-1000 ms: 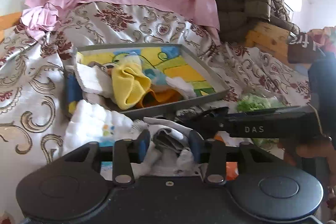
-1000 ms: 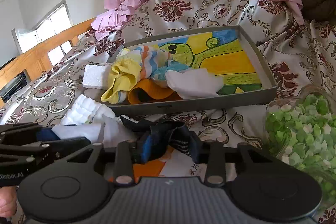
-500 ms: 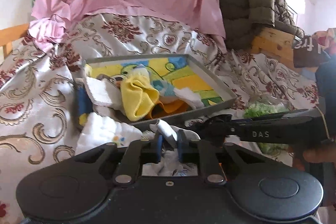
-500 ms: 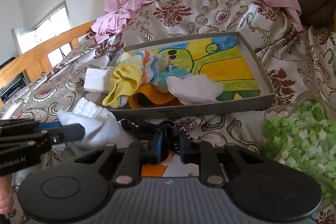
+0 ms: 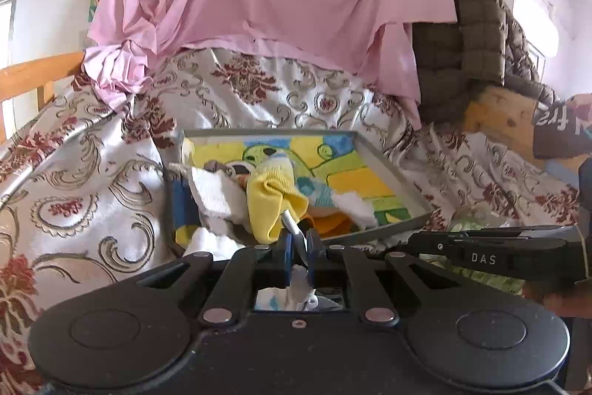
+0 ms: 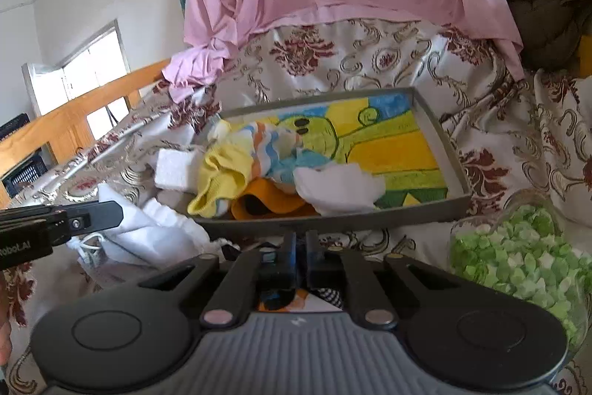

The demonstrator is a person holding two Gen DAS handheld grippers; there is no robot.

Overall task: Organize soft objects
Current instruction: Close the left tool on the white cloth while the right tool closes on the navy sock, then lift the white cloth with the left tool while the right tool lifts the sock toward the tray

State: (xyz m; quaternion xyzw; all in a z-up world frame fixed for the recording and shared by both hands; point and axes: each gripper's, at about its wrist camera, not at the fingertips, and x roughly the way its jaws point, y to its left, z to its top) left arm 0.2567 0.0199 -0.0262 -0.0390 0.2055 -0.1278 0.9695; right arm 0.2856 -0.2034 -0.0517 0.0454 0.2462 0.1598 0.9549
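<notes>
Patterned damask bedding (image 5: 111,180) carries a grey tray (image 6: 449,150) with a crayon drawing and a heap of baby socks (image 6: 236,169). At six o'clock of the tray, the left gripper (image 5: 299,245) pinches a white cloth (image 5: 292,228) whose tip pokes up toward eleven o'clock, its long axis along the fingers. The right gripper (image 6: 300,252) is clamped on dark fabric (image 6: 275,297) below. I'd lift both pieces clear before swinging over the rim, so neither drags the socks out.
</notes>
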